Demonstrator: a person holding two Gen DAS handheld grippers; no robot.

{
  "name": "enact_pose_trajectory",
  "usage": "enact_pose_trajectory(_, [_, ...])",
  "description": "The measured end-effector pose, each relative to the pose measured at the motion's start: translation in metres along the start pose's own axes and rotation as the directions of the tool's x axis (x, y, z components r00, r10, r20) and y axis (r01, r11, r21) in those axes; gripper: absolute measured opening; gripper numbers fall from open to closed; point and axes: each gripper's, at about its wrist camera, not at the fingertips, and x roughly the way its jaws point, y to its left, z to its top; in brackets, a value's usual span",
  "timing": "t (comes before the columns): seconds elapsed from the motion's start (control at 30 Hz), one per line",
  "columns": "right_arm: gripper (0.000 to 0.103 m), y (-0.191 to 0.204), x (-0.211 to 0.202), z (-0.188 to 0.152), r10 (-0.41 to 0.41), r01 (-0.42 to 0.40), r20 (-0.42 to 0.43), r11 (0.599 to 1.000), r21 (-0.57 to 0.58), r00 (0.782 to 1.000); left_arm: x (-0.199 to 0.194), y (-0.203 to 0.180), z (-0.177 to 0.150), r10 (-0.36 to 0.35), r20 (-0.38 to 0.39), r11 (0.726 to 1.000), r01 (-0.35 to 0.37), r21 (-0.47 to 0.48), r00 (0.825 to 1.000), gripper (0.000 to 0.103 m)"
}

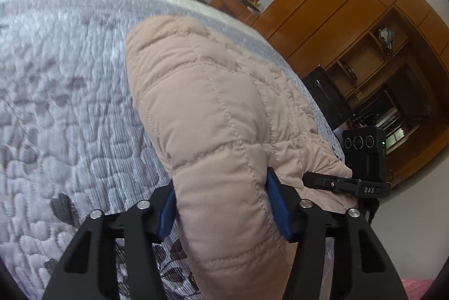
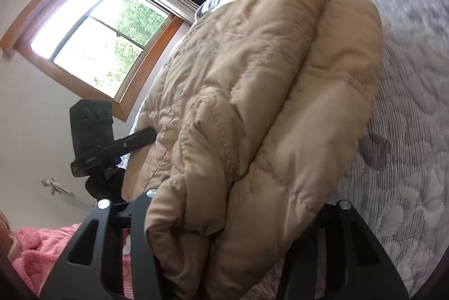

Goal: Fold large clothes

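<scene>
We are gripping a beige quilted jacket [image 1: 213, 109] with both tools as it is lying on the grey quilted bedspread [image 1: 61, 92]. In the left wrist view, our left gripper [image 1: 221, 204] is squeezing a thick padded fold between its blue pads [image 1: 276, 204], and the right gripper's black body is showing at the jacket's far edge against wooden cabinets [image 1: 345, 8]. The right wrist view is giving us the other side: our right gripper [image 2: 233, 218] is clamping a bulky bundle of the jacket [image 2: 252, 92], which is hiding its pads, while the left gripper's body is poking in near a bright window [image 2: 95, 36]. Only here are we seeing a pink knitted sleeve [image 2: 36, 246] at the lower left.
</scene>
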Motion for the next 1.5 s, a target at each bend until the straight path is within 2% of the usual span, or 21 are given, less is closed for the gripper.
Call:
enact_pose_trajectory(0.2, [0.042, 0.042, -0.001, 0.011, -0.036, 0.039, 0.033, 0.992, -0.117, 0.999, -0.033, -0.012, 0.005, 0.015, 0.091, 0.999, -0.019, 0.046, 0.996, 0.054])
enact_pose_trajectory(0.4, [0.042, 0.079, 0.005, 0.045, -0.090, 0.103, 0.065, 0.960, -0.259, 0.994, -0.059, -0.008, 0.026, 0.056, 0.175, 0.996, -0.068, 0.065, 0.983, 0.054])
enact_pose_trajectory(0.6, [0.042, 0.100, 0.039, 0.093, -0.106, 0.119, 0.055, 0.930, -0.348, 0.993, -0.075, 0.021, 0.056, 0.115, 0.247, 0.992, -0.125, 0.025, 0.962, 0.054])
enact_pose_trajectory(0.83, [0.042, 0.107, 0.112, 0.142, -0.135, 0.128, 0.012, 0.900, -0.416, 0.991, -0.070, 0.083, 0.089, 0.208, 0.261, 0.978, -0.201, -0.056, 0.943, 0.055])
enact_pose_trajectory(0.93, [0.043, 0.099, 0.145, 0.157, -0.129, 0.111, -0.018, 0.905, -0.410, 0.991, -0.060, 0.120, 0.096, 0.230, 0.250, 0.972, -0.212, -0.098, 0.941, 0.055])
enact_pose_trajectory(1.0, [0.043, 0.084, 0.159, 0.158, -0.130, 0.101, -0.048, 0.912, -0.398, 0.990, -0.051, 0.144, 0.095, 0.237, 0.224, 0.969, -0.213, -0.129, 0.945, 0.055])
enact_pose_trajectory(1.07, [0.045, 0.072, 0.178, 0.158, -0.133, 0.093, -0.083, 0.924, -0.370, 0.988, -0.039, 0.168, 0.091, 0.243, 0.191, 0.963, -0.212, -0.168, 0.951, 0.059])
enact_pose_trajectory(1.1, [0.046, 0.063, 0.181, 0.156, -0.104, 0.068, -0.089, 0.937, -0.343, 0.991, -0.036, 0.174, 0.087, 0.229, 0.193, 0.965, -0.196, -0.174, 0.954, 0.062])
enact_pose_trajectory(1.17, [0.049, 0.053, 0.180, 0.159, -0.064, 0.032, -0.100, 0.954, -0.298, 0.993, -0.034, 0.177, 0.084, 0.211, 0.201, 0.971, -0.182, -0.154, 0.956, 0.065])
enact_pose_trajectory(1.23, [0.055, 0.045, 0.177, 0.158, -0.053, 0.021, -0.114, 0.965, -0.262, 0.992, -0.032, 0.174, 0.084, 0.229, 0.195, 0.969, -0.205, -0.136, 0.954, 0.069])
enact_pose_trajectory(1.37, [0.071, 0.040, 0.167, 0.158, -0.066, 0.040, -0.127, 0.980, -0.195, 0.990, -0.035, 0.174, 0.085, 0.243, 0.179, 0.964, -0.216, -0.157, 0.953, 0.074])
enact_pose_trajectory(1.5, [0.074, 0.042, 0.134, 0.150, -0.107, 0.087, -0.091, 0.977, -0.196, 0.990, -0.052, 0.168, 0.078, 0.263, 0.169, 0.955, -0.233, -0.183, 0.950, 0.076])
